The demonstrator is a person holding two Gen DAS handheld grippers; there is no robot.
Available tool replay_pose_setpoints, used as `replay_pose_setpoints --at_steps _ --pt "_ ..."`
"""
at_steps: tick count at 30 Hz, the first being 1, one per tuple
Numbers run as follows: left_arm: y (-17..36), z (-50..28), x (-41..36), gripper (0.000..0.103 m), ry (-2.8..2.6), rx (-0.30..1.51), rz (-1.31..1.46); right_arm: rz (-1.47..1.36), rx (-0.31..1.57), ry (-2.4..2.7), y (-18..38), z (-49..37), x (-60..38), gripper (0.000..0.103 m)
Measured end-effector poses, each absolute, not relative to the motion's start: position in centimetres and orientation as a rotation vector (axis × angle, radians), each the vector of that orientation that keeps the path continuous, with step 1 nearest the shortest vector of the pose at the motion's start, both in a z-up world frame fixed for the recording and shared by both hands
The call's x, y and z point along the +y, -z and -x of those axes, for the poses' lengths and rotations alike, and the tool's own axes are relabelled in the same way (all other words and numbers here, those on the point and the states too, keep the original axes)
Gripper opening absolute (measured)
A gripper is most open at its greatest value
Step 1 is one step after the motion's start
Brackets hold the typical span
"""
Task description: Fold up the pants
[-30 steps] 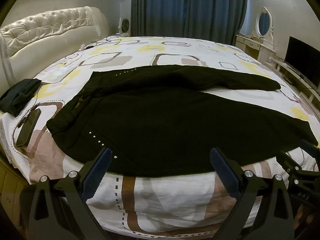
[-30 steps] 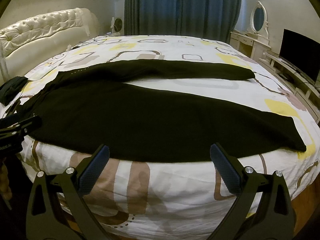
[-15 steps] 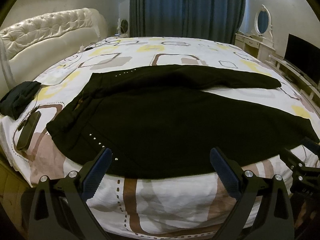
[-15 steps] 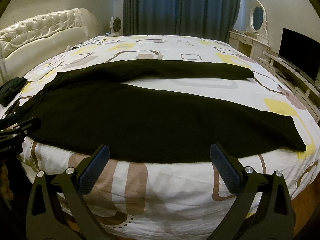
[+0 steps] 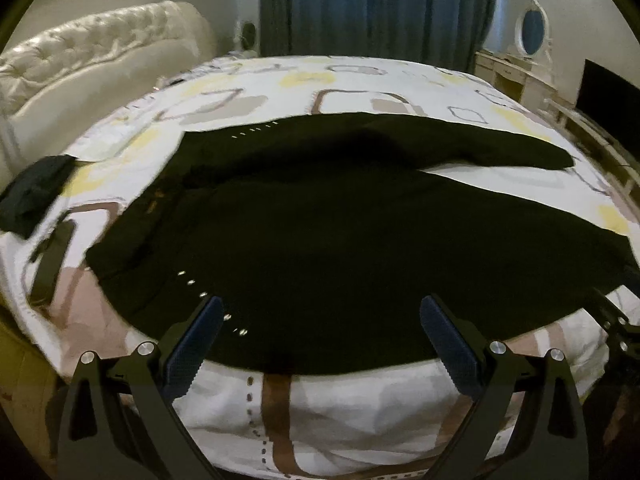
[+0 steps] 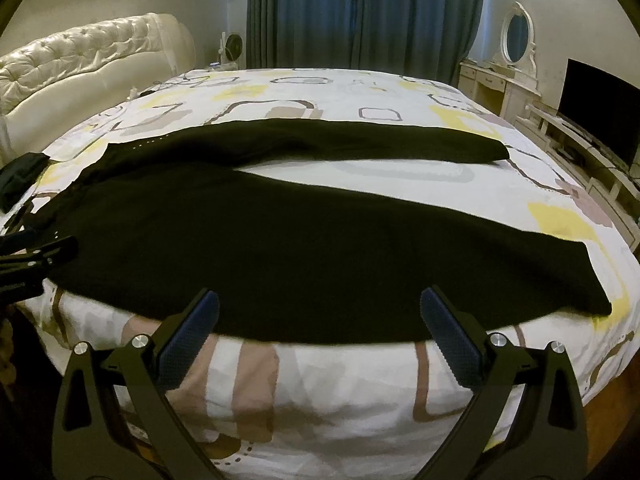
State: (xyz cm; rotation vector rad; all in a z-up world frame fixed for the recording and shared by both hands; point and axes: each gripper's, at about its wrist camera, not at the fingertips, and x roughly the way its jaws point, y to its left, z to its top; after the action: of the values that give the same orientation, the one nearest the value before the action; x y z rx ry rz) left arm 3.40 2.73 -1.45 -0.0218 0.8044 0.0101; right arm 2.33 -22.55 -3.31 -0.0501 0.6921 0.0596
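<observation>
Black pants (image 5: 340, 240) lie spread flat on the bed, waist to the left, both legs running right and apart. They also show in the right wrist view (image 6: 280, 240). My left gripper (image 5: 320, 320) is open and empty, above the near edge of the pants by the waist studs. My right gripper (image 6: 320, 320) is open and empty, above the near edge of the nearer leg. The hem of that leg (image 6: 592, 292) lies at the right. The left gripper shows at the left edge of the right wrist view (image 6: 36, 256).
The bed (image 6: 360, 392) has a white patterned cover and a tufted cream headboard (image 6: 80, 64) at left. A dark cloth (image 5: 32, 196) and a phone (image 5: 52, 260) lie left of the waist. A dresser with mirror (image 6: 516, 40) and a TV (image 6: 600, 112) stand at right.
The left gripper has moved closer to the pants and the view is blurred. The right gripper has barely moved. Both stay open.
</observation>
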Motion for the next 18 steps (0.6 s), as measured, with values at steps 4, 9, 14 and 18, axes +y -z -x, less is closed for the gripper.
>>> replay_pose_setpoints --at_steps 4,9,14,18 --pt "1.0 -4.9 3.2 0.098 0.034 0.812 0.021 0.052 0.692 -0.067 2.8 -3.9 -22.9 0.101" --pt "-0.3 -8.1 5.1 0.098 0.120 0.832 0.030 0.081 0.691 -0.075 1.9 -6.4 -22.8 0.101" --pt "-1.4 -13.0 9.4 0.098 0.175 0.845 0.045 0.091 0.691 -0.091 1.5 -8.5 -22.2 0.101" --pt "-1.6 -17.6 14.6 0.098 0.230 0.867 0.177 0.093 0.708 -0.110 1.6 -10.2 -21.3 0.101"
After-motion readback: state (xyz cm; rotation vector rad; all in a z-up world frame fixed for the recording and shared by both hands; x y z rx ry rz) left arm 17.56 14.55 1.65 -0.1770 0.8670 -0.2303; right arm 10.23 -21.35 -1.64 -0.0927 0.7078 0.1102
